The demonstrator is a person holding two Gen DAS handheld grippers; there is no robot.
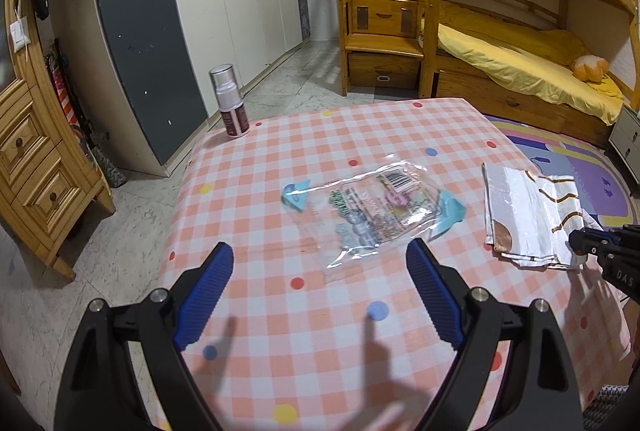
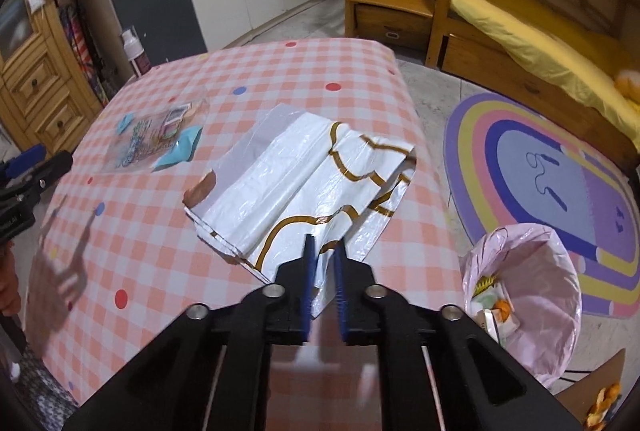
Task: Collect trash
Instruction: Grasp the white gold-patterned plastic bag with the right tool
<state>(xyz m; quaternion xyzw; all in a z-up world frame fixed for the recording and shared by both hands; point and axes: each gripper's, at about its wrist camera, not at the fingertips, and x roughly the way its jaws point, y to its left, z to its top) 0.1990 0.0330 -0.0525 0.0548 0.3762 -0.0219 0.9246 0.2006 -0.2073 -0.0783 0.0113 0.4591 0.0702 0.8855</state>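
A clear plastic wrapper (image 1: 372,209) with blue corners lies flat on the checked tablecloth (image 1: 280,311); it also shows in the right wrist view (image 2: 156,141). My left gripper (image 1: 320,251) is open and empty just short of it. A white plastic bag with brown lines (image 2: 304,183) lies near the table's right edge; it also shows in the left wrist view (image 1: 532,219). My right gripper (image 2: 323,251) is shut on the near edge of this bag. A bin lined with a pink bag (image 2: 524,295) stands on the floor right of the table and holds some trash.
A white spray bottle (image 1: 230,101) stands at the table's far left corner. A wooden drawer unit (image 1: 32,159) is to the left. A bunk bed with wooden steps (image 1: 384,11) and a rainbow rug (image 2: 560,183) lie beyond the table.
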